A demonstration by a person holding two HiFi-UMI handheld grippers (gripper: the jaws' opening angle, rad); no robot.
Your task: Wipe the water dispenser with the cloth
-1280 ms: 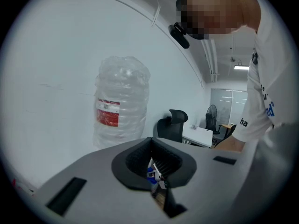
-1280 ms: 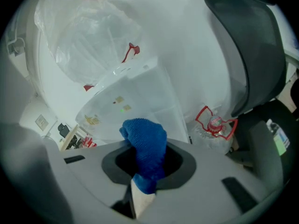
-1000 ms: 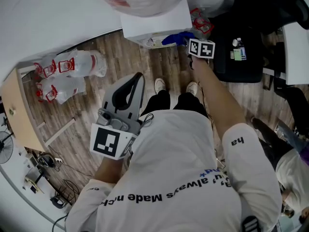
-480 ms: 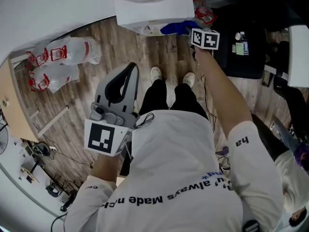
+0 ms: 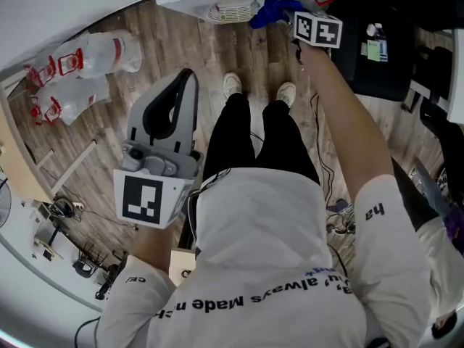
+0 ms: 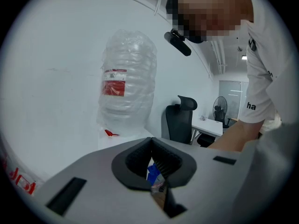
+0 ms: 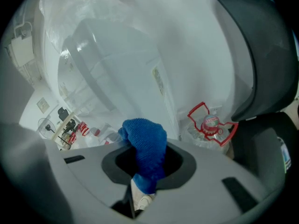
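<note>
The right gripper (image 7: 148, 164) has its fingers clamped on the blue cloth (image 7: 142, 136), which bulges out ahead of the fingertips; the white water dispenser (image 7: 140, 69) stands right in front of them. The left gripper (image 6: 151, 143) has its fingers pressed together on nothing, well back from the dispenser. Risks, as I judge them: only a fold seems pinched, so a dragging stroke may tug the cloth free; pressing hard may scrape bare fingertips on the casing; a wide sweep could knock the red-handled bottle (image 7: 209, 125) just right of the fingers.
</note>
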